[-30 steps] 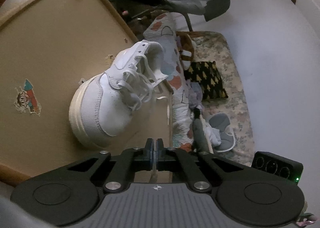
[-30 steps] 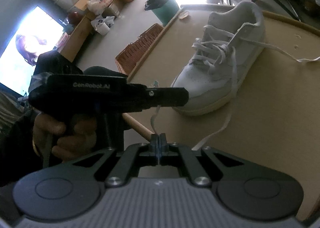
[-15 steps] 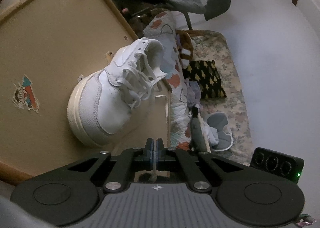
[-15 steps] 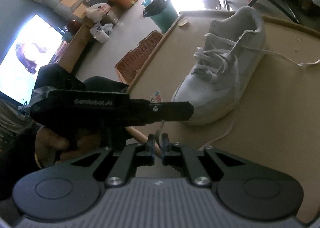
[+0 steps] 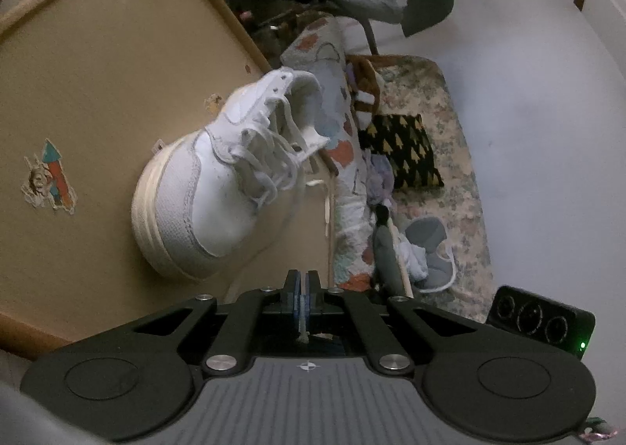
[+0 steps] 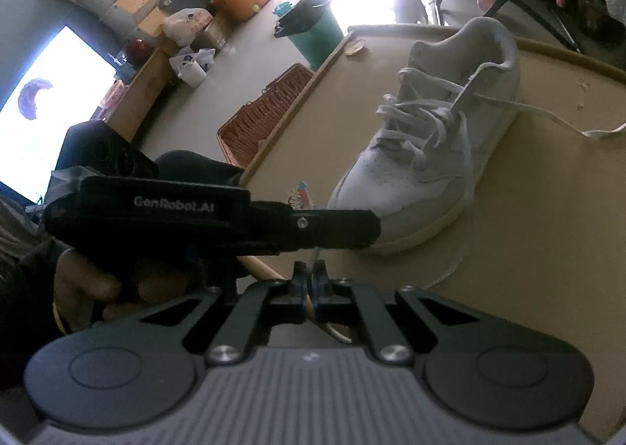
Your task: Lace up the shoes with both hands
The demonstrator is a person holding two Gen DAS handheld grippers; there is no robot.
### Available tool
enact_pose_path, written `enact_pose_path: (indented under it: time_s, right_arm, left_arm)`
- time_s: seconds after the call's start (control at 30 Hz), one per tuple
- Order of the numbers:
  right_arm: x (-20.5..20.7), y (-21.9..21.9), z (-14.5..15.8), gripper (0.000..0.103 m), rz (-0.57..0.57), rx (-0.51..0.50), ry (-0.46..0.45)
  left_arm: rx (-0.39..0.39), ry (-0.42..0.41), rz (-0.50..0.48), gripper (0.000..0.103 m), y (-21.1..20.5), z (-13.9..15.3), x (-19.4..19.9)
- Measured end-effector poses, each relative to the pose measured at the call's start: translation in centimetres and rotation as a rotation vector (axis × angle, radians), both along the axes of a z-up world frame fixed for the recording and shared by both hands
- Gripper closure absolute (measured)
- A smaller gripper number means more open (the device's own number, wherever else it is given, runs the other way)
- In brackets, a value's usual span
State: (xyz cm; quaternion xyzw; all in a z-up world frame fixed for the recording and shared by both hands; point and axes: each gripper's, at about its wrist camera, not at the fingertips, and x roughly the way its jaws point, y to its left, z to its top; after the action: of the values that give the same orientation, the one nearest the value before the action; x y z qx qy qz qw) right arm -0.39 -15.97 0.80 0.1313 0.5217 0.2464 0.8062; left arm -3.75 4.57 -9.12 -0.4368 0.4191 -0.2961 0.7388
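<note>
Left gripper jaws are opening around the lace; right gripper jaws pinch the same lace. The shoe sits on the table, laced most of the way but loose and untied. Left of the shoe, the basket looks empty.

Shoe on table, basket beside table
</note>
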Motion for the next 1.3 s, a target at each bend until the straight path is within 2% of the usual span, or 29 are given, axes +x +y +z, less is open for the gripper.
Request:
enact_pose_path:
  time_s: [0.1, 0.17, 0.2, 0.23, 0.3, 0.47, 0.53, 0.7, 0.83, 1.03, 1.2, 1.3]
  right_arm:
    - [-0.2, -0.2, 0.0, 0.101, -0.001, -0.037, -0.019]
    - [-0.4, -0.3, 0.2, 0.101, -0.006, -0.070, -0.040]
    - [-0.5, -0.5, 0.3, 0.101, -0.007, -0.077, -0.050]
    - [-0.6, -0.7, 0.3, 0.101, -0.011, -0.080, -0.052]
    - [-0.7, -1.2, 0.3, 0.101, -0.024, -0.094, -0.059]
    - [-0.8, -2.3, 0.8, 0.101, -0.080, -0.146, -0.092]
    - [-0.5, -2.5, 1.5, 0.101, -0.078, -0.166, -0.119]
    - [1.8, -2.4, 3.1, 0.101, -0.029, -0.299, -0.200]
    - [4.5, -1.7, 3.9, 0.101, 0.055, -0.399, -0.250]
    - [8.3, -0.4, 4.3, 0.101, 0.191, -0.533, -0.272]
    - [10.1, 0.7, 4.5, 0.101, 0.263, -0.601, -0.273]
    - [10.8, 1.7, 4.1, 0.101, 0.330, -0.636, -0.285]
  left_arm:
    - [0.036, -0.029, 0.052, 0.090, 0.5, 0.6, -0.2]
    - [0.092, -0.055, 0.107, 0.070, 1.2, 1.3, -0.6]
    - [0.127, -0.068, 0.137, 0.052, 1.6, 1.7, -0.8]
    - [0.168, -0.089, 0.167, 0.044, 1.9, 2.1, -1.1]
    - [0.253, -0.136, 0.209, 0.043, 2.2, 3.0, -1.4]
    - [0.490, -0.249, 0.188, 0.042, 1.3, 4.1, -0.9]
    - [0.535, -0.272, 0.177, 0.042, 1.1, 4.3, -0.4]
    - [0.571, -0.296, 0.163, 0.042, 1.6, 5.1, 0.7]
    - [0.538, -0.284, 0.151, 0.042, 2.2, 4.9, 2.3]
    - [0.521, -0.282, 0.113, 0.041, 2.8, 4.1, 3.8]
    - [0.526, -0.290, 0.085, 0.041, 2.3, 4.1, 5.1]
    - [0.498, -0.263, 0.075, 0.041, 2.1, 4.0, 5.9]
